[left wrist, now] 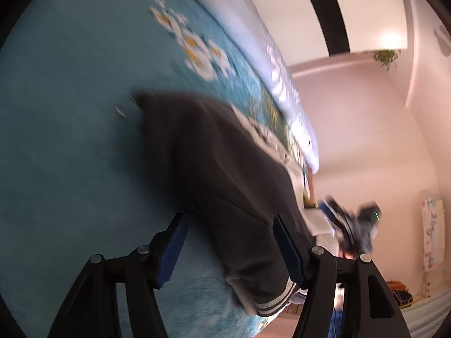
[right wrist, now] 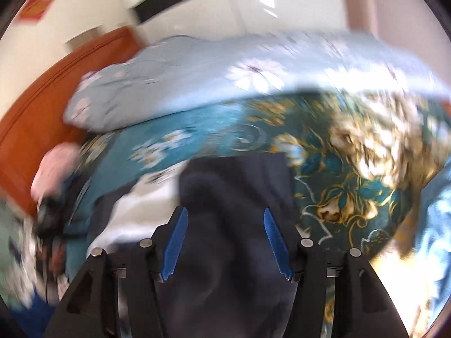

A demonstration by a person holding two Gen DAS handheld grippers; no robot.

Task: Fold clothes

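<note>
Garment (left wrist: pixel 225 169) between spread left tongs (left wrist: pixel 228 248), on blanket (left wrist: pixel 70 140).

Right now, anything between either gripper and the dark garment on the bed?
Nothing visible. The left gripper is open with the dark garment lying right between its blue pads, striped cuff nearest. The right gripper is open too, with dark cloth directly ahead on the teal bedspread. Both views are motion-blurred.
</note>
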